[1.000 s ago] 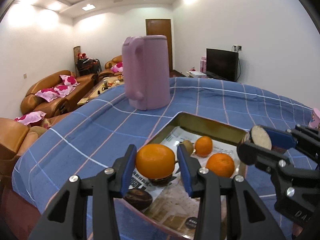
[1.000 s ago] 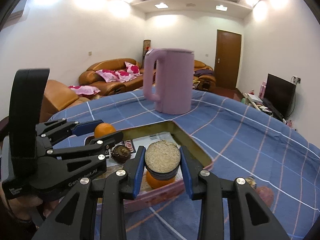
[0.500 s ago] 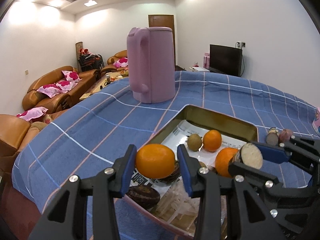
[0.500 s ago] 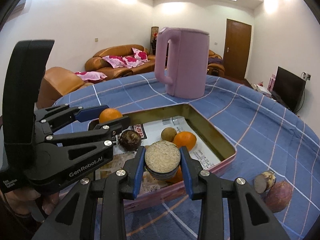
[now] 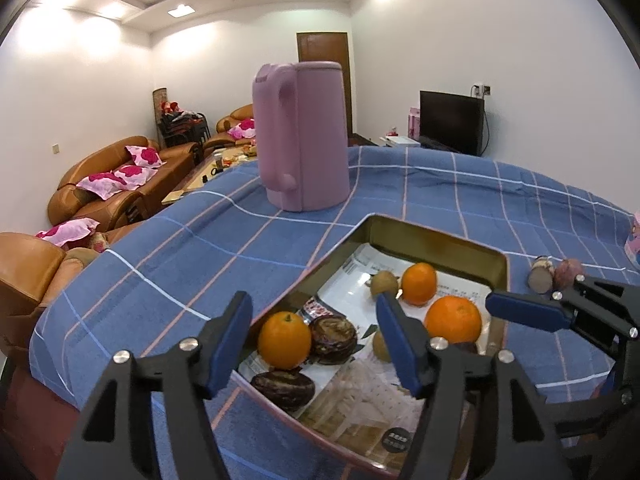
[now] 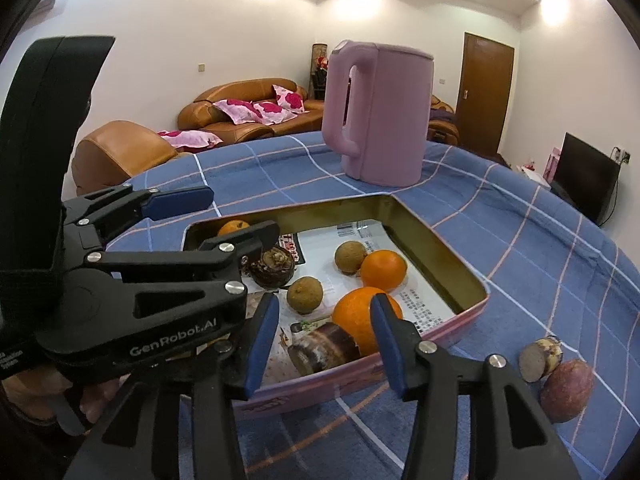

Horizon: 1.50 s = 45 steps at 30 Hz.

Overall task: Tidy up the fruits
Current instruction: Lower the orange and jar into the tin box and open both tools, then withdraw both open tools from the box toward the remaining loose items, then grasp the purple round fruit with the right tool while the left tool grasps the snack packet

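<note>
With both grippers spread wide and holding nothing, the step in hand looks like the release just after dropping fruit into the tray (image 5: 440, 240). Left gripper (image 5: 316, 344) hovers over the tray's near-left corner, jaws apart, an orange (image 5: 284, 339) sitting between them on the paper liner, not gripped as far as I can tell. Right gripper (image 6: 324, 340) also gapes over the near edge of the tray; a cut brown root piece (image 6: 322, 347) lies below its jaws, leaning against a big orange (image 6: 362, 316), gap visible on both sides.

Already in the tray:
- a third, smaller orange (image 6: 383, 265)
- two small brown round fruits (image 6: 305, 294)
- dark wrinkled fruits (image 5: 333, 335) near the left corner

Still out on the blue checked tablecloth (image 6: 540, 240), right of the tray: a cut stub (image 6: 538, 359) touching a purple passion fruit (image 6: 567, 390). Pink kettle (image 6: 378, 112) stands beyond the tray, well apart, not involved.

Judgement: task mostly done, two items left. Next move likely calls for the right gripper to lift clear of the tray wall, swing right, and close on the stub or the passion fruit. They touch, so grabbing one may nudge the other; round passion fruit could roll.
</note>
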Tool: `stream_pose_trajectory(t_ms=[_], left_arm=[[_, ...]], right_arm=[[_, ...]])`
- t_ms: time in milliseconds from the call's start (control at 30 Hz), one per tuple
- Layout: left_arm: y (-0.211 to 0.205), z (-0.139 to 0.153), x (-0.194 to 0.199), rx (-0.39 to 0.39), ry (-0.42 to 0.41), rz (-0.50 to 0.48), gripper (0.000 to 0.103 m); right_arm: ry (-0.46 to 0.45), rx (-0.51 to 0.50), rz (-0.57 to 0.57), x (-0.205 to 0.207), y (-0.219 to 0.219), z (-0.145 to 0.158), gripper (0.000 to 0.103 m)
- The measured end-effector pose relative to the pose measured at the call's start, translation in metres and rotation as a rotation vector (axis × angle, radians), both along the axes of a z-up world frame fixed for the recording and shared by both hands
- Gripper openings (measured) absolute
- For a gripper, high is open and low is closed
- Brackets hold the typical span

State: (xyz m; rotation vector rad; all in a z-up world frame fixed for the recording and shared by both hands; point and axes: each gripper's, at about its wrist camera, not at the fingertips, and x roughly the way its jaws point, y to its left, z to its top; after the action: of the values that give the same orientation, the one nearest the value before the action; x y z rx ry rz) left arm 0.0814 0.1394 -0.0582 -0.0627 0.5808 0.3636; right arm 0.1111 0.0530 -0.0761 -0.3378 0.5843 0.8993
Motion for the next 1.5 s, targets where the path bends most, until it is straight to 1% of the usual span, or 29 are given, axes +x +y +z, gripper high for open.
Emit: stream_pose_trajectory(t_ms=[67, 167, 300, 400, 467, 533, 633, 767, 867, 967, 1033, 1300, 1333, 1367, 1500], left_arm=[[-0.004, 0.004, 0.000, -0.009, -0.009, -0.009, 0.068], [-0.015, 0.011, -0.001, -0.005, -0.027, -0.032, 0.074], [-0.035, 0.021, 0.000, 0.010, -0.049, -0.085, 0.074], [-0.054, 0.026, 0.007, 0.013, -0.055, -0.131, 0.077], [-0.069, 0.028, 0.013, 0.020, -0.055, -0.163, 0.077], [-0.082, 0.028, 0.019, 0.028, -0.047, -0.191, 0.077], [-0.102, 0.026, 0.029, 0.040, -0.031, -0.235, 0.077], [-0.117, 0.023, 0.041, 0.048, -0.008, -0.266, 0.077], [-0.122, 0.023, 0.048, 0.057, 0.004, -0.272, 0.077], [-0.125, 0.023, 0.054, 0.066, 0.011, -0.278, 0.078], [-0.127, 0.023, 0.057, 0.074, 0.014, -0.280, 0.078], [-0.136, 0.018, 0.074, 0.082, 0.046, -0.298, 0.078], [-0.137, 0.017, 0.076, 0.081, 0.049, -0.301, 0.078], [-0.139, 0.016, 0.078, 0.081, 0.055, -0.306, 0.078], [-0.149, 0.014, 0.086, 0.084, 0.070, -0.326, 0.078]], right_arm=[[-0.010, 0.011, -0.011, -0.002, -0.006, 0.004, 0.050], [-0.035, 0.024, -0.036, -0.003, -0.021, 0.011, 0.050], [-0.072, 0.012, -0.115, 0.003, -0.057, 0.016, 0.050], [-0.071, -0.002, -0.211, 0.019, -0.092, 0.015, 0.050], [-0.060, -0.023, -0.290, 0.033, -0.115, 0.012, 0.050], [-0.042, -0.024, -0.345, 0.045, -0.133, 0.009, 0.050], [-0.025, -0.046, -0.384, 0.056, -0.145, 0.003, 0.050], [0.017, -0.045, -0.372, 0.069, -0.149, -0.002, 0.050], [0.037, -0.043, -0.365, 0.075, -0.146, -0.004, 0.050], [0.051, -0.062, -0.366, 0.084, -0.143, -0.010, 0.050], [0.069, -0.059, -0.359, 0.089, -0.142, -0.013, 0.052], [0.189, -0.047, -0.328, 0.107, -0.140, -0.027, 0.053], [0.194, -0.047, -0.334, 0.107, -0.141, -0.028, 0.053], [0.189, -0.035, -0.343, 0.106, -0.145, -0.026, 0.050], [0.171, -0.006, -0.402, 0.103, -0.165, -0.022, 0.050]])
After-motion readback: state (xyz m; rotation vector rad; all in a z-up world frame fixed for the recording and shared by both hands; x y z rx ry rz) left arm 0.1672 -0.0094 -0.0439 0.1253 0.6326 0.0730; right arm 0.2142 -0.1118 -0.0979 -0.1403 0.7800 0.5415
